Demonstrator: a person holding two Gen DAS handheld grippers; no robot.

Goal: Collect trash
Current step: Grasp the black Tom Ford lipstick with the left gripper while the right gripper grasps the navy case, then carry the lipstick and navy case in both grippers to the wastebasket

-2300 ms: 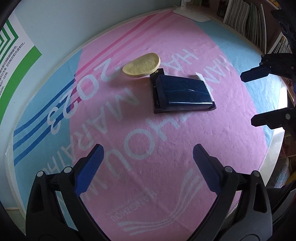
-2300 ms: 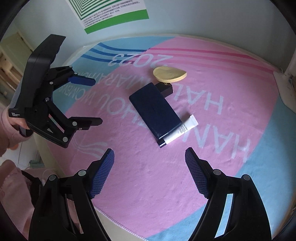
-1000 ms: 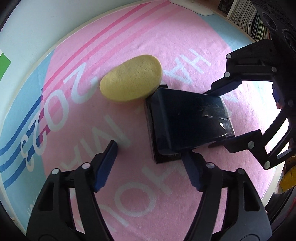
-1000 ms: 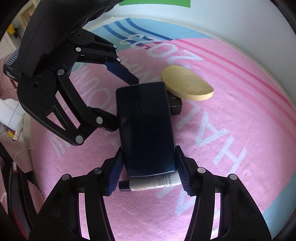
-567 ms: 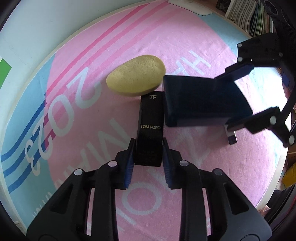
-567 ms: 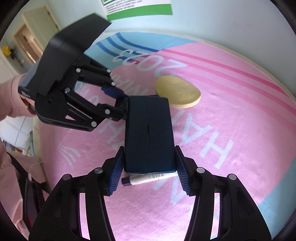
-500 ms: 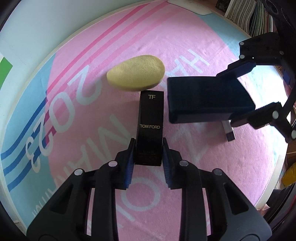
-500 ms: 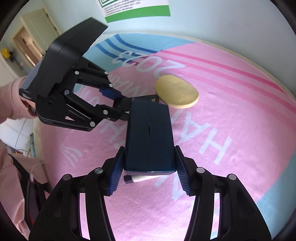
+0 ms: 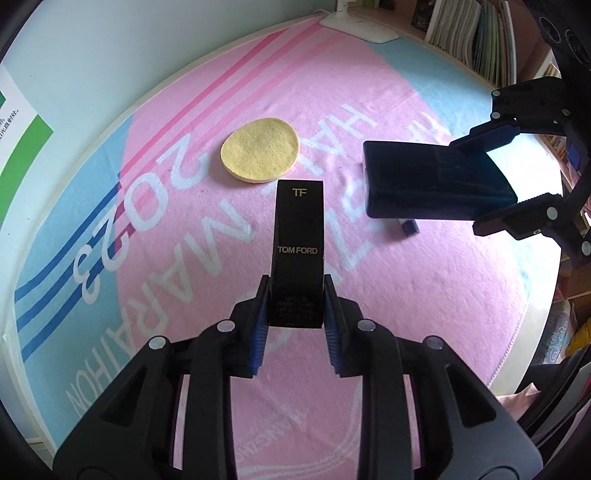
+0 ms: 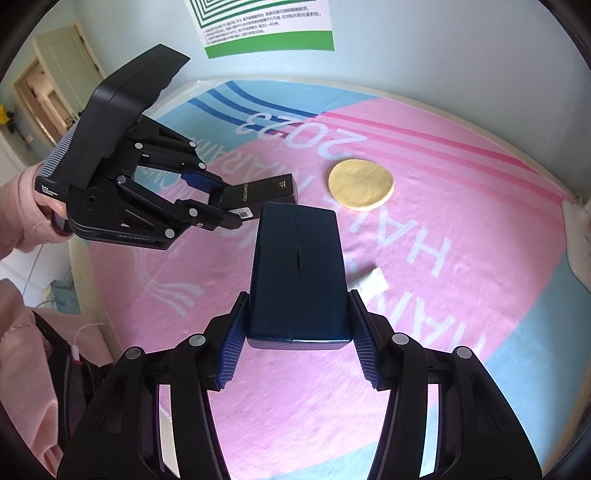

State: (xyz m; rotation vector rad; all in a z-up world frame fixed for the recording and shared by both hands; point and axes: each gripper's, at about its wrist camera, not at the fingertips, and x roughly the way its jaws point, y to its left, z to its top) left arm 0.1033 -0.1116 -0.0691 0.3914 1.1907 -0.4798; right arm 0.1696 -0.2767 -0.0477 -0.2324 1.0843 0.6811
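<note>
My left gripper (image 9: 295, 317) is shut on a slim black Tom Ford box (image 9: 298, 236), lifted off the pink towel (image 9: 424, 295); the same gripper (image 10: 221, 205) and box (image 10: 264, 190) show at left in the right wrist view. My right gripper (image 10: 297, 332) is shut on a wide dark blue box (image 10: 298, 266), held above the towel; from the left wrist view this gripper (image 9: 495, 177) and blue box (image 9: 424, 184) are at right. A round yellow sponge pad (image 9: 260, 149) (image 10: 361, 184) lies flat on the towel. A small white tube (image 10: 371, 282) lies under the blue box, its dark cap (image 9: 409, 226) peeking out.
The towel covers a round white table (image 10: 192, 88). A green-and-white poster (image 10: 266, 22) hangs on the wall behind. Books on shelves (image 9: 476, 33) and a white lamp base (image 9: 358, 27) are at the far right. A person's pink sleeve (image 10: 22, 199) holds the left gripper.
My left gripper closed on the black box and lifted it; the right gripper raised the blue box off the tube. Both boxes have drawn apart and away from the sponge pad.
</note>
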